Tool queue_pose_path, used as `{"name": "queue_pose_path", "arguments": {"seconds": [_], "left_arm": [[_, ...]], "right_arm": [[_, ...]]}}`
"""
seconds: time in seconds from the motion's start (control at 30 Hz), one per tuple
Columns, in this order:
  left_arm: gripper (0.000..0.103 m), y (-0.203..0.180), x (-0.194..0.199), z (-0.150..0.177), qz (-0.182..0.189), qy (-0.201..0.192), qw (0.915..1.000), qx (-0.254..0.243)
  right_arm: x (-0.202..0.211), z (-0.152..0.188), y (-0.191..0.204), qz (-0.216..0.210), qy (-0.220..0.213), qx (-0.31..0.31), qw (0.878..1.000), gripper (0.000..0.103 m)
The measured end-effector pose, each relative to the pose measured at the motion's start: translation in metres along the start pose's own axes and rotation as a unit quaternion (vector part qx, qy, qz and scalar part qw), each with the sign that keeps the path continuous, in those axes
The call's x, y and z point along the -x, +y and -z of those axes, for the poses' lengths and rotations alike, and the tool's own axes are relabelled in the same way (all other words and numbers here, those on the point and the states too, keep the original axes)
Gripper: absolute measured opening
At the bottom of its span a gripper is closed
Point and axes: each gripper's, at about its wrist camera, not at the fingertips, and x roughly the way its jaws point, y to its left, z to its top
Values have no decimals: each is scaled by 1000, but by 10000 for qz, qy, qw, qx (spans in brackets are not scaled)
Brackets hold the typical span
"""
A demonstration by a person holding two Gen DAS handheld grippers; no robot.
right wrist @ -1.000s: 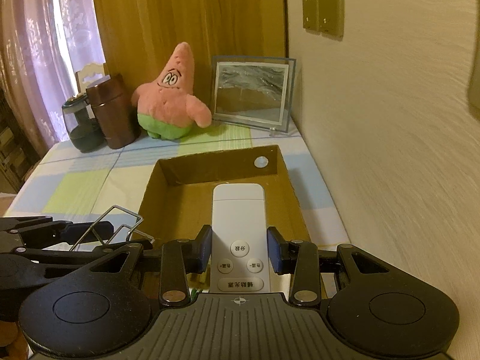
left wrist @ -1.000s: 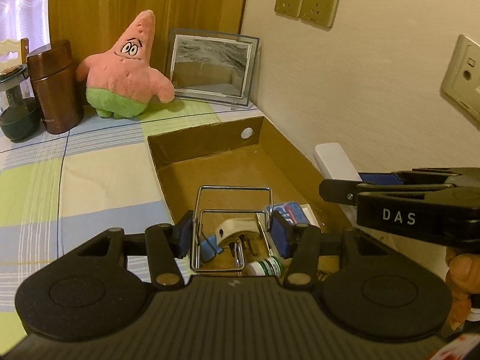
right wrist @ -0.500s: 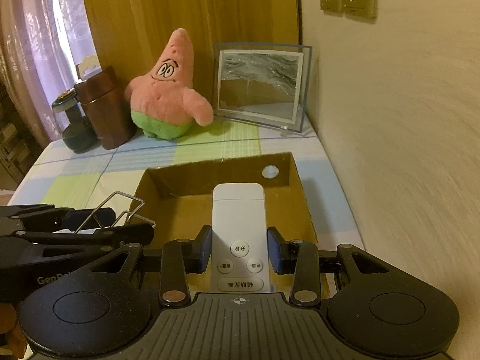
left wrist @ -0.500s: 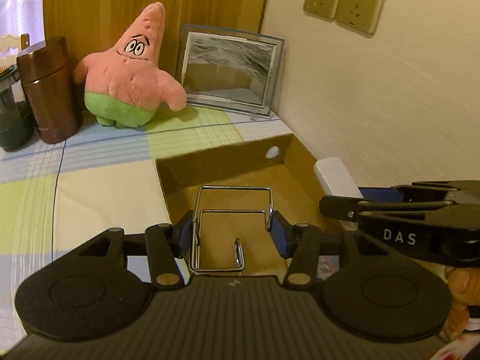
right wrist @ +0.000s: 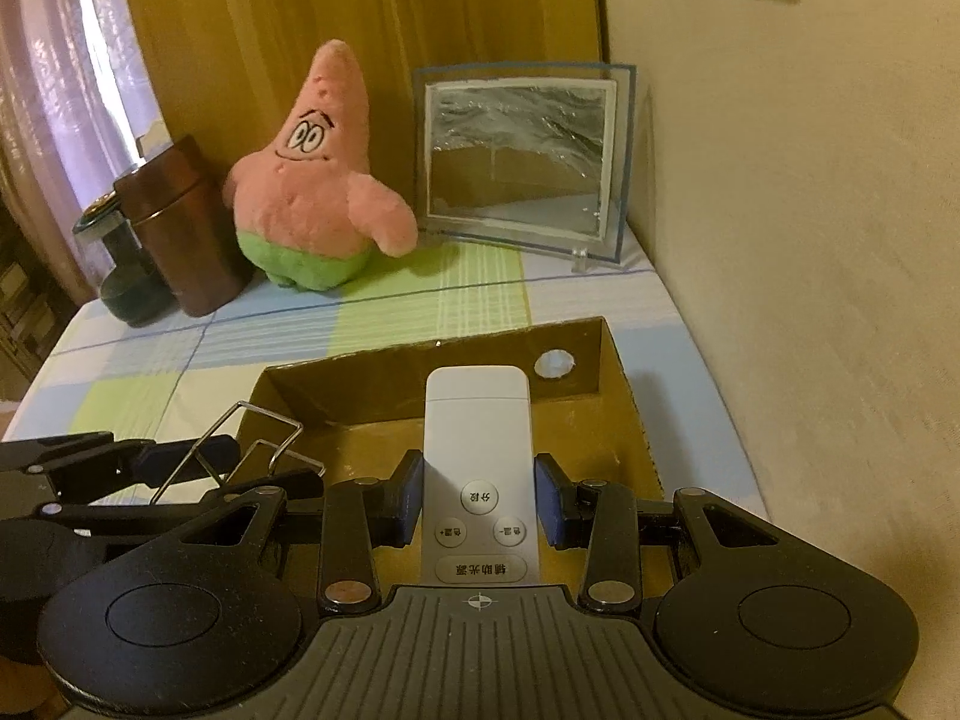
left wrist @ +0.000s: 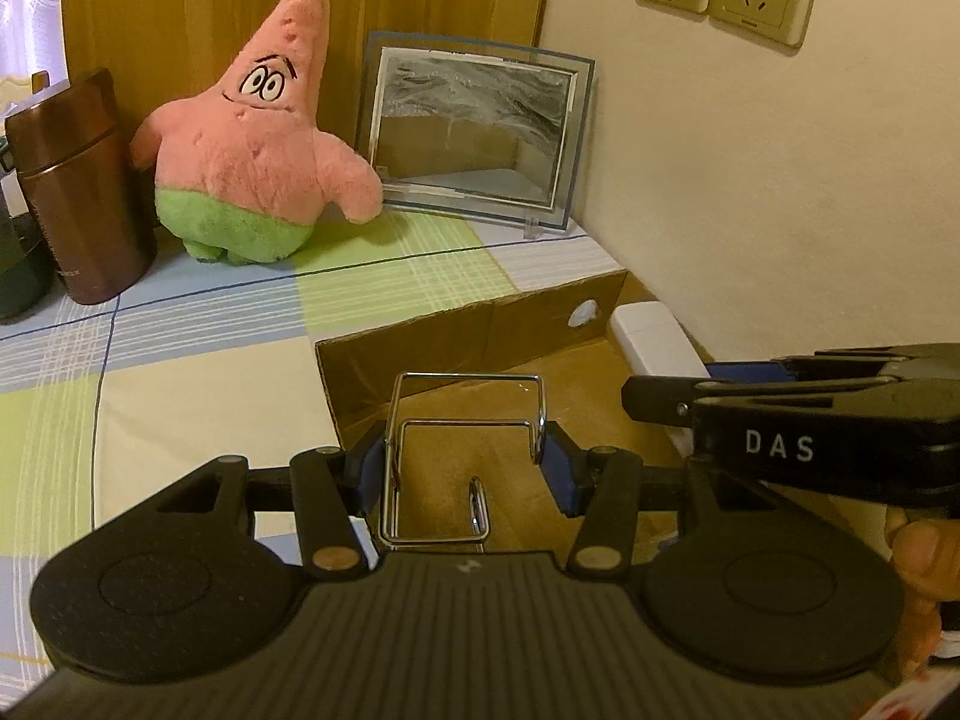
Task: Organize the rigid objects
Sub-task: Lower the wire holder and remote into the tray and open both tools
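Observation:
My left gripper is shut on a bent chrome wire stand, held above the near part of an open cardboard box. In the right wrist view my right gripper is shut on a white remote with round buttons, its far end over the box floor. The right gripper shows in the left wrist view as a black arm at the right, with the remote's tip beyond it. The left gripper and wire stand appear at the right view's left edge.
A pink star plush, a framed sand picture and a brown flask stand at the back on the checked tablecloth. A wall with sockets runs close along the box's right side. A dark jar sits beside the flask.
Both grippers moved forward over the box with their loads; the back objects look larger. Items on the box floor seen a second ago have passed out of view.

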Motion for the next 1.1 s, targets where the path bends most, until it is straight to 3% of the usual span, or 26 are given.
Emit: {"name": "queue_pose_path", "arguments": {"seconds": [0.17,0.23,0.27,0.73,0.9,1.1], "left_arm": [[49,0,-5,1,-30,11,10000,-33],[60,-1,-6,1,-73,-14,9999,-73],[61,0,-5,1,-78,-41,9999,-69],[61,9,8,4,-125,-123,9998,-54],[61,10,12,6,-100,-140,9998,-38],[61,11,21,14,-101,-138,9999,-20]], "right_arm": [[-4,0,-4,50,-6,-125,9999,35],[-5,0,-6,115,-1,-193,9997,36],[-5,0,-8,112,3,-242,9996,36],[-8,-6,-9,12,-33,-573,9984,36],[-5,-8,-13,-279,-260,-942,9948,36],[8,-4,-15,-58,-266,-990,9947,38]]}}
